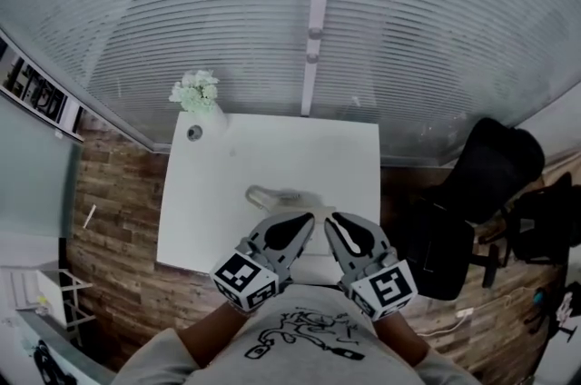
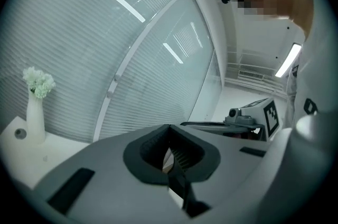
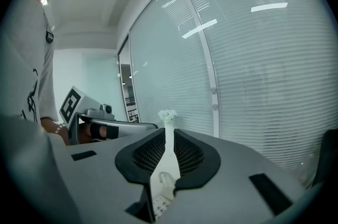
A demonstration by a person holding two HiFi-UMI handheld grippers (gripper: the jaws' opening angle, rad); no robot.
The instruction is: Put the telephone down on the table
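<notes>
flower vase at table far-left corner, black chair right, open tabletop between

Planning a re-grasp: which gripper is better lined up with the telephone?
Probably right: the right gripper looks down on the telephone through its slightly parted fingers; the left gripper is shut.

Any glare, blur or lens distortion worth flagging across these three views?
Head view: fisheye bows the blinds into arcs; the pale telephone blurs into the white table. Left gripper view: light streaks glare across the blinds, corners vignetted dark. Right gripper view: similar glare upper right, window post curves.
</notes>
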